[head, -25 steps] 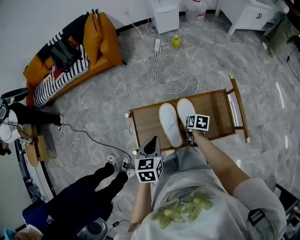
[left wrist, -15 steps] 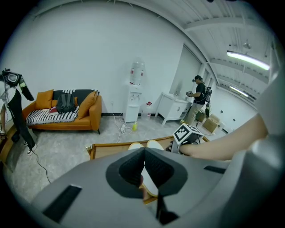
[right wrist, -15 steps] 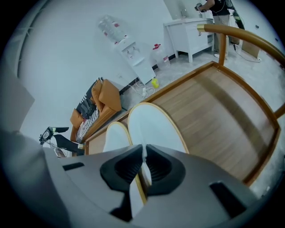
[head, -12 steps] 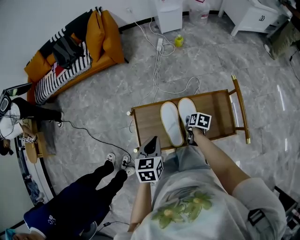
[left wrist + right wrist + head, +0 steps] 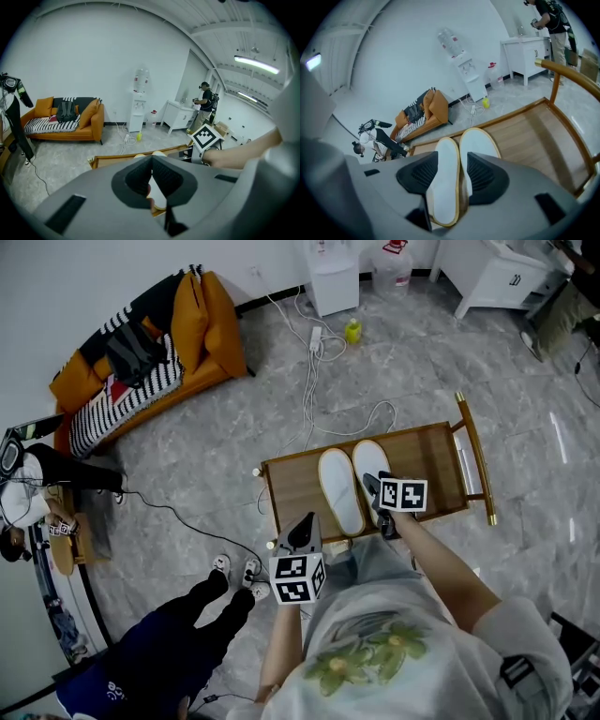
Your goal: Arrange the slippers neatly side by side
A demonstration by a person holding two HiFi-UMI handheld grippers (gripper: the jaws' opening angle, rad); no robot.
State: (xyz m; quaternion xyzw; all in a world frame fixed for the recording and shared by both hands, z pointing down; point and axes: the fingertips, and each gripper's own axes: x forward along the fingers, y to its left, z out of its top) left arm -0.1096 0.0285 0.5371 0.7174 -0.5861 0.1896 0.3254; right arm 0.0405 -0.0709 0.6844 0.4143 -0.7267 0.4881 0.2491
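Note:
Two white slippers with tan rims lie side by side, soles up, on a low wooden table (image 5: 441, 463): the left slipper (image 5: 339, 491) and the right slipper (image 5: 367, 461). My right gripper (image 5: 375, 487) hovers over their near ends. Its jaws are opening, and in the right gripper view the left slipper (image 5: 445, 180) and right slipper (image 5: 478, 143) show below the gap, with neither pad of the right gripper (image 5: 452, 174) pressing on them. My left gripper (image 5: 303, 527) is shut and empty at the table's near left corner, its fingertips meeting in the left gripper view (image 5: 152, 160).
A raised wooden rail (image 5: 473, 457) bounds the table's right end. White cables (image 5: 314, 362) and a yellow bottle (image 5: 352, 330) lie on the floor beyond. An orange sofa (image 5: 159, 343) stands far left. A person in dark trousers (image 5: 169, 638) stands at lower left.
My right gripper's jaws have spread apart and it has drawn back slightly toward the table's near edge. The slippers stay together. The left gripper has kept its place.

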